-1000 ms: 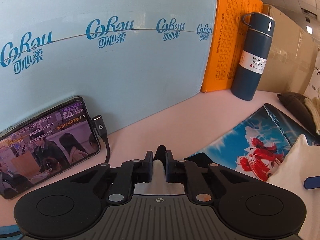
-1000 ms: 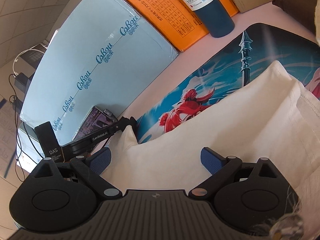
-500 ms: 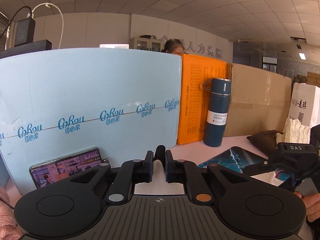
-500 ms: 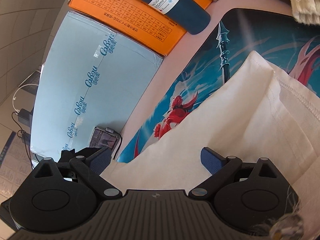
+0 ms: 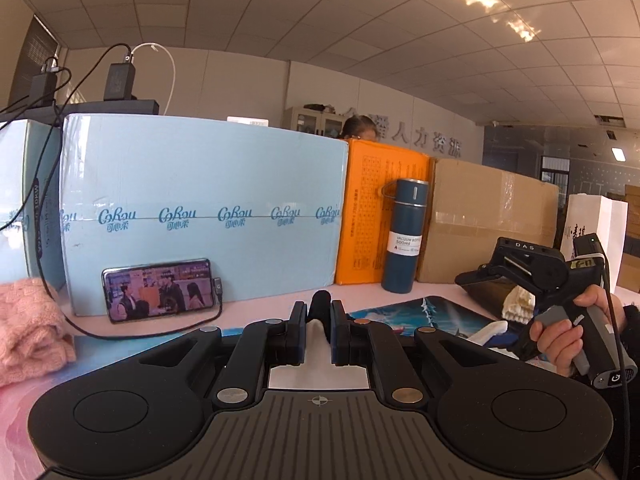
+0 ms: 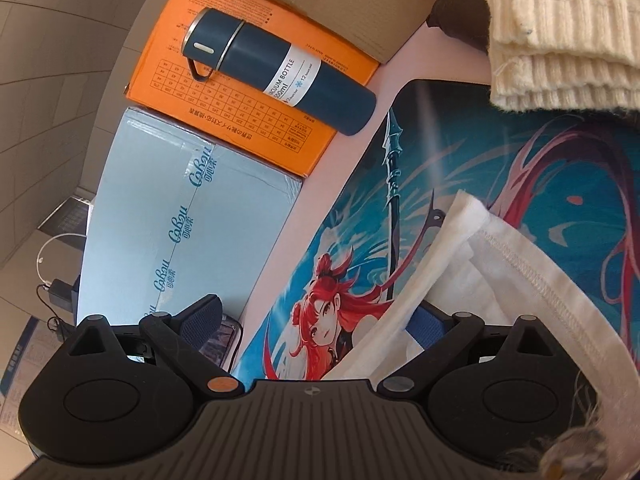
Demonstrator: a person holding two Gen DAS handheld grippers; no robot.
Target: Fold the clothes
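A white garment [image 6: 472, 280] lies partly on the printed mat [image 6: 540, 184]. The left gripper [image 5: 319, 332] is clamped on a fold of it; the right gripper [image 6: 320, 324] stands wide apart, cloth draped over one finger. A flask [image 5: 404, 236] stands behind.

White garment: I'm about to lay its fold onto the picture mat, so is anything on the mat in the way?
Nothing visible on the open mat beside the white garment. A cream sweater sits at the mat's far edge; the bottle stands off it.
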